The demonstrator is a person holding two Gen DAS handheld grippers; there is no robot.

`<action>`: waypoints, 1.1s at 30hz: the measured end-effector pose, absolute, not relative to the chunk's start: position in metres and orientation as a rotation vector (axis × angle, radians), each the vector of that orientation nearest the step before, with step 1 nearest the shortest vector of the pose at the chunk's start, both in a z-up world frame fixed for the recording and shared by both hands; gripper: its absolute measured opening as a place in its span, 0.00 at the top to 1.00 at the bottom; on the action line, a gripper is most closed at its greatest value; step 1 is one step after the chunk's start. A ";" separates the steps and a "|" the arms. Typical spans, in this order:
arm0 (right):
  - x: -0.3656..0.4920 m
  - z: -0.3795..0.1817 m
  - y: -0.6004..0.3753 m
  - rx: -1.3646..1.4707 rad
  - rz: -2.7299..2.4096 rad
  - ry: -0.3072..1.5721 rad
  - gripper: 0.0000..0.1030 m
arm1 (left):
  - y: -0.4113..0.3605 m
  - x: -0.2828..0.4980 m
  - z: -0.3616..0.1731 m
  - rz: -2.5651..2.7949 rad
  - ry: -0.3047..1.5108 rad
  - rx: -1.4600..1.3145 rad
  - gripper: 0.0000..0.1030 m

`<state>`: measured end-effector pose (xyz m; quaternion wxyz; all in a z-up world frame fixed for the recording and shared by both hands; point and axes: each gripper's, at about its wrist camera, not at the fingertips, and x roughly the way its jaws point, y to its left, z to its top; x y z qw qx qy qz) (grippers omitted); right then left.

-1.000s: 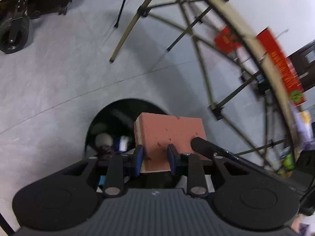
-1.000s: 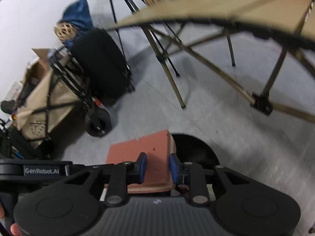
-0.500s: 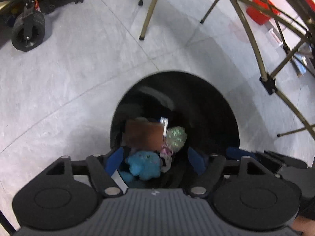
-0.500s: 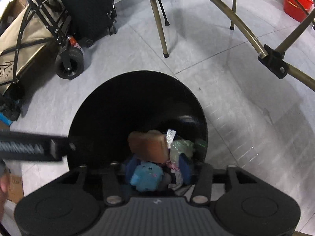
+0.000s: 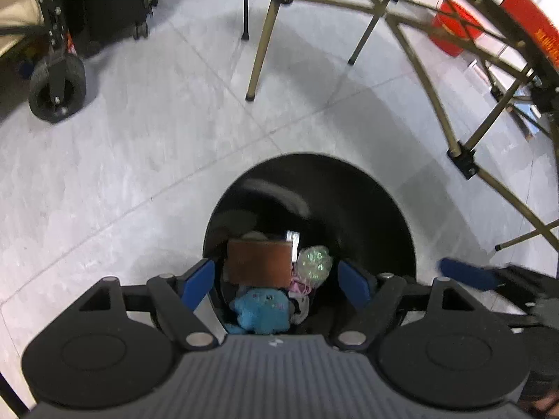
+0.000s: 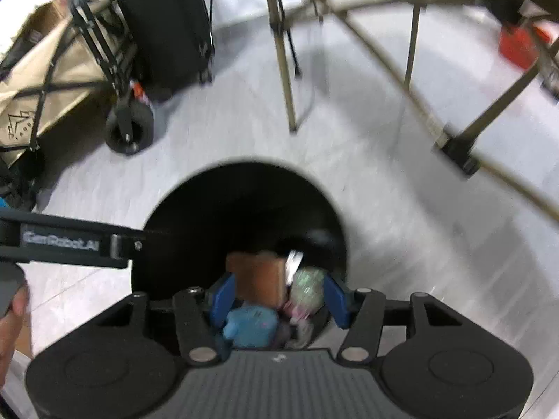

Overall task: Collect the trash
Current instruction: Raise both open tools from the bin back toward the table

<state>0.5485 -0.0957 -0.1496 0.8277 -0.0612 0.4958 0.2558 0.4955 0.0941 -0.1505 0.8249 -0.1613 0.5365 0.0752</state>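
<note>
Though both grippers [image 5: 276,282] [image 6: 277,298] agape: sponge [image 5: 258,260] w/in bin [image 5: 384,209].

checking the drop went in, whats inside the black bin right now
Inside the black bin lie a brown sponge block, a blue plush toy, a greenish crumpled ball and pinkish scraps. Anything beneath them, and the bin's near side behind the gripper bodies, is hidden.

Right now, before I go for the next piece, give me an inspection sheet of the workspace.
Surface: grey tiled floor, bin standing on it.
Job's things: black trash bin holds a brown sponge block, blue plush toy, green foil ball.
Clutter: red box under the table.
Grippers: left gripper and right gripper open, empty, above the bin.
Cables: nothing seen.
Surroundings: folding table legs, wagon wheel, black suitcase.
</note>
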 end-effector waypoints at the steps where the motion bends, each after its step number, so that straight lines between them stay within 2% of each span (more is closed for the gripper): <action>1: 0.542 -0.135 -0.103 -0.134 0.549 1.001 0.47 | 0.091 0.492 -0.144 0.157 1.116 -0.336 0.22; 4: 0.521 -0.094 -0.126 -0.107 0.565 0.876 0.47 | 0.079 0.475 -0.114 0.120 0.993 -0.307 0.22; 10: 0.469 -0.008 -0.205 0.037 0.476 0.572 0.47 | 0.032 0.439 -0.046 0.022 0.613 -0.153 0.15; 14: 0.448 0.027 -0.268 0.086 0.317 0.381 0.44 | -0.006 0.433 -0.024 -0.097 0.479 -0.135 0.14; 19: 0.461 0.024 -0.342 0.213 0.121 0.401 0.44 | -0.066 0.444 -0.008 -0.253 0.425 -0.145 0.13; 21: 0.472 0.016 -0.361 0.252 0.059 0.424 0.56 | -0.091 0.455 -0.006 -0.289 0.423 -0.138 0.13; 24: 0.497 0.002 -0.369 0.265 0.031 0.468 0.66 | -0.118 0.476 -0.006 -0.300 0.457 -0.157 0.14; 28: 0.524 -0.008 -0.364 0.198 0.058 0.489 0.70 | -0.131 0.500 -0.007 -0.262 0.493 -0.243 0.15; 33: 0.522 -0.018 -0.322 0.194 0.419 0.541 0.75 | -0.112 0.512 -0.005 -0.182 0.423 -0.262 0.15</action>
